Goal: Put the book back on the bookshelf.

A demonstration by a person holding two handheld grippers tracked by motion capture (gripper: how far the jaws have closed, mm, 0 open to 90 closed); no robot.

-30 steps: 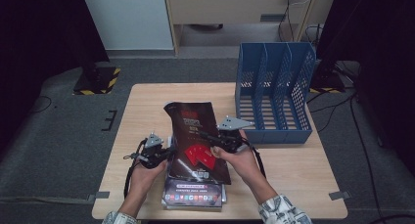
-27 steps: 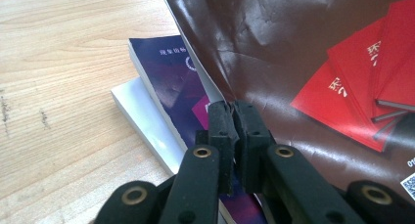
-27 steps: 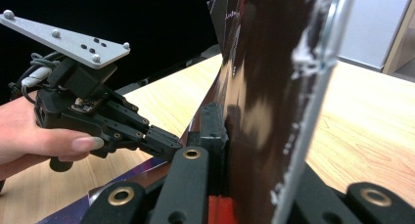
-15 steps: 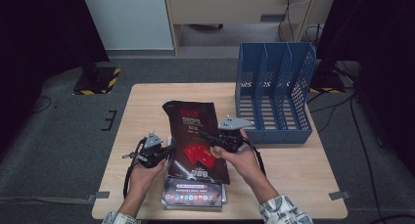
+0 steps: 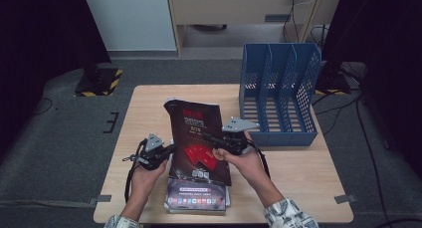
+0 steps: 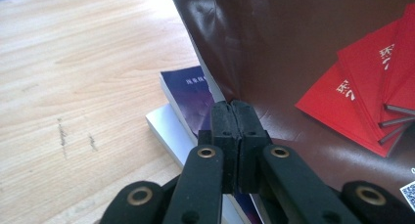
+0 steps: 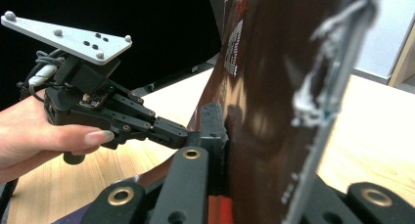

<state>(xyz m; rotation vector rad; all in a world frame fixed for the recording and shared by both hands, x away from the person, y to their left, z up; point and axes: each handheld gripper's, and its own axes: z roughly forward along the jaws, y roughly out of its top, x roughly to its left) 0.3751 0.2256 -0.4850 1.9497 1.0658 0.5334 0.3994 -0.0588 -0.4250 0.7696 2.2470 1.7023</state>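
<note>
Two handheld grippers clamped a dark brown book (image 5: 199, 138) from opposite edges above a wooden table (image 5: 298, 163), holding it raised and tilted over a short stack of books (image 5: 196, 195) at the near edge. Seen from the high view, the left gripper (image 5: 169, 149) met the book's left edge while the right gripper (image 5: 209, 137) reached across its cover, which bore red booklets printed near the middle. In the left gripper view, the left gripper's pads (image 6: 225, 123) stood pressed together at the book's margin, the cover (image 6: 303, 48) rising to their right; whether a thin edge of it lay between them could not be told. Below sat a purple-covered book (image 6: 188, 94) on a pale one. In the right gripper view, the right gripper's jaws were closed on the book's edge, with the left gripper (image 7: 186, 133) and the hand (image 7: 29, 131) holding it visible beyond. Further back on the table stood a blue file rack (image 5: 278, 88) of three upright compartments, well apart from the book.
</note>
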